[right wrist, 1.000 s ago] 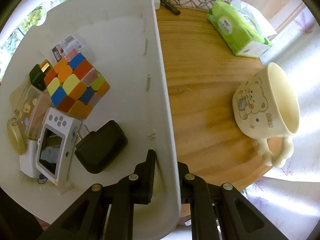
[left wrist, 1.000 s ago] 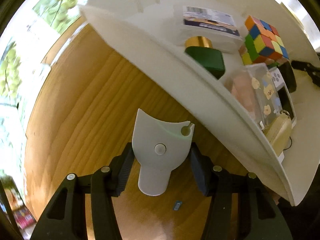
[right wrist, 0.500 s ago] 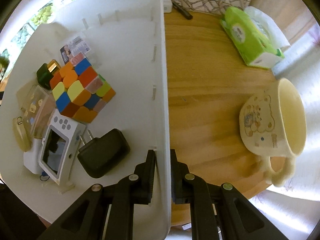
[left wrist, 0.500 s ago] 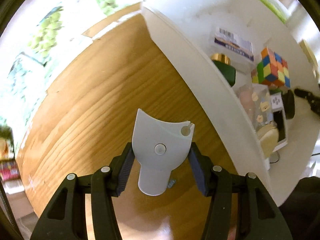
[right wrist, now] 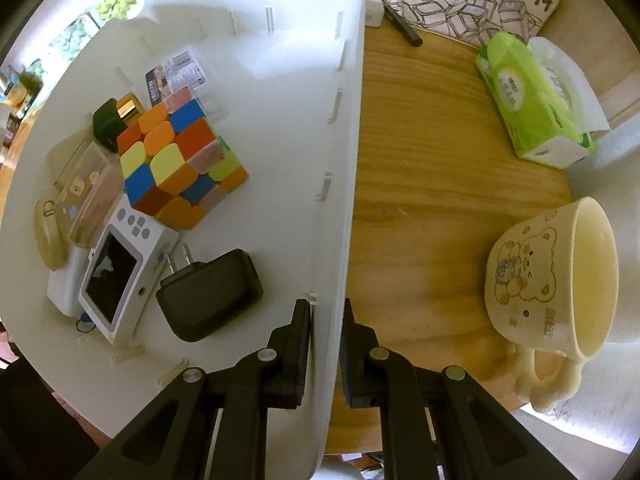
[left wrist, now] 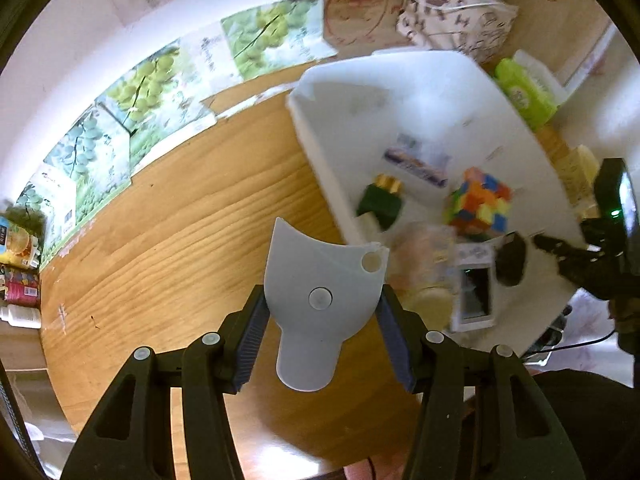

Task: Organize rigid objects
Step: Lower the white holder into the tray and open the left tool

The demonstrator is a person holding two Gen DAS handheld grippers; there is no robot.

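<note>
A white bin (right wrist: 354,120) on the wooden table holds a colourful puzzle cube (right wrist: 180,164), a black charger (right wrist: 212,294), a white handheld device (right wrist: 116,284), a green gold-capped bottle (right wrist: 112,120) and a clear box (right wrist: 88,192). My right gripper (right wrist: 326,308) is shut on the bin's right wall near its front corner. In the left wrist view the bin (left wrist: 316,144) lies blurred to the right, with the cube (left wrist: 478,208) and bottle (left wrist: 380,202) inside. My left gripper (left wrist: 322,300) stands open above bare table left of the bin, holding nothing.
Right of the bin are a cream bear mug (right wrist: 552,292), a green tissue pack (right wrist: 532,96), a black pen (right wrist: 402,28) and a printed cloth bag (right wrist: 472,0). Grape-printed boxes (left wrist: 132,120) line the table's far edge by the wall.
My right gripper closed onto the bin wall and has stayed there. My left gripper drew back and away from the bin's left side, so more table and the wall now show.
</note>
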